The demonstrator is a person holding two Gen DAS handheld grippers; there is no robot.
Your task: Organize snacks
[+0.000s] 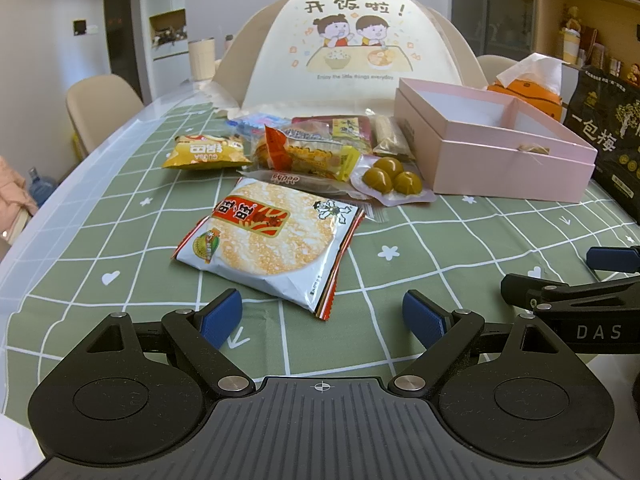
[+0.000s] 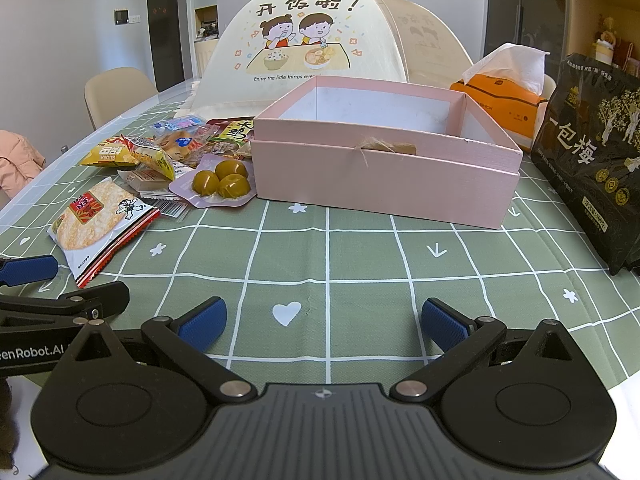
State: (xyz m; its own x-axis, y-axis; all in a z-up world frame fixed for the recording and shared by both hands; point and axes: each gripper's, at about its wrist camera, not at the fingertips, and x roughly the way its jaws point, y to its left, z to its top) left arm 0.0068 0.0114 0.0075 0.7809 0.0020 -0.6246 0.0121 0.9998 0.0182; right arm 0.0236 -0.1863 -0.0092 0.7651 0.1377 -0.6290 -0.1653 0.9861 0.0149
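Looking at both wrist cams from my end, biggest stuff first:

desk: green checked cloth (image 2: 360,264) with little white hearts and flowers covers the desk, everything sits on it
food cover: big cream mesh dome (image 1: 352,44) with two cartoon kids printed on it, at the far side behind the snacks
pink box: open pink box (image 2: 384,168), lid off, sits to the right of the snack pile, and I can see white inside walls and a divider
black bag: black plum bag (image 2: 588,152) with white characters stands just right of the pink box
tissue pack: orange tissue pack (image 2: 500,100) behind the box, a white tissue poking up
rice cracker: rice cracker packet (image 1: 272,236) lies flat at the near edge of the pile, straight ahead of my left tool
snack pile: yellow chip bag (image 1: 208,152), orange-wrapped snack (image 1: 308,152), and a clear pack of three green plums (image 1: 392,178) touching the box's left corner
left tool: left tool (image 1: 322,318) spread wide, holding nothing, low over the cloth
right tool: right tool (image 2: 324,322) also wide apart and holding nothing, over a white heart, in front of the pink box
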